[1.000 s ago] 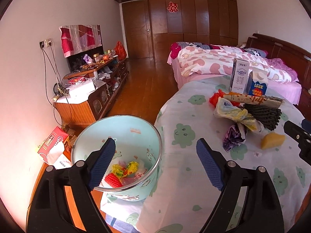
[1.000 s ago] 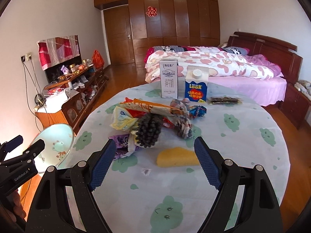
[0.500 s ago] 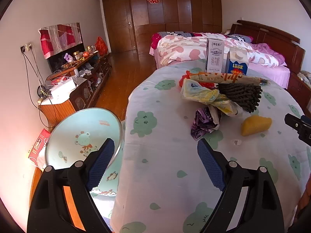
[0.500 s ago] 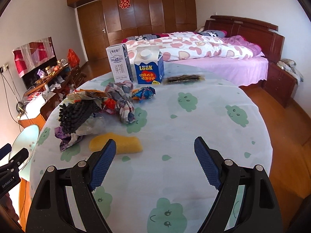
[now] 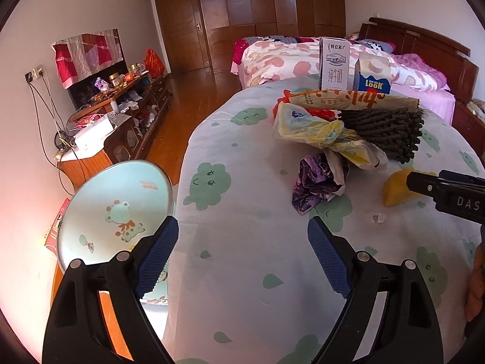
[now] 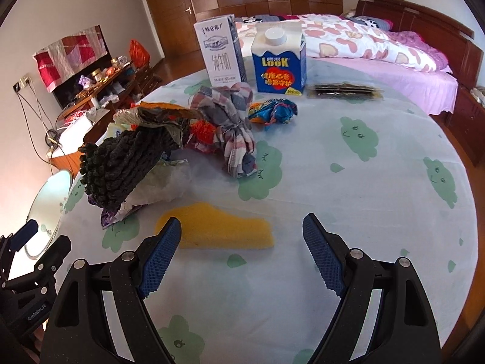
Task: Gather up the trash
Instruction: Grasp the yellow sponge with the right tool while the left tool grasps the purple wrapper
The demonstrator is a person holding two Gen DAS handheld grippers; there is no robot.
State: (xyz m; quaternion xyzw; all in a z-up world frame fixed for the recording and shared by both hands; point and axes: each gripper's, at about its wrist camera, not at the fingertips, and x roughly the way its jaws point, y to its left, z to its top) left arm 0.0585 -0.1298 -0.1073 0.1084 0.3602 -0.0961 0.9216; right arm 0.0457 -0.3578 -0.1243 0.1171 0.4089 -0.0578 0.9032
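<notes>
A round tabletop under a pale cloth with green cloud faces fills most of the room in front of me, with the bed behind it. Its right half lies bare out to the curved rim; the near middle is bare too.

The trash sits in a heap on the left and far side. A dark knitted bundle lies over crumpled white and yellow bags, hiding most of them, and a purple wrapper pokes out underneath. A plaid cloth wad leans against the heap, with a blue twisted wrapper just beside it. Behind stand a white milk carton and a blue carton, upright and close together. A flat dark packet lies right of the blue one; its print is too small to read.

A yellow sponge lies flat, apart from the heap. The right gripper hovers low over it, fingers spread wide and empty, the left pad covering the sponge's near-left corner.

The left gripper hangs at the tabletop's left edge, fingers also wide apart and holding nothing. Below that edge stands the pale blue bin, beside the tabletop; from here only its outer wall with a cartoon print shows, its contents hidden and its base cut off by the left finger.
</notes>
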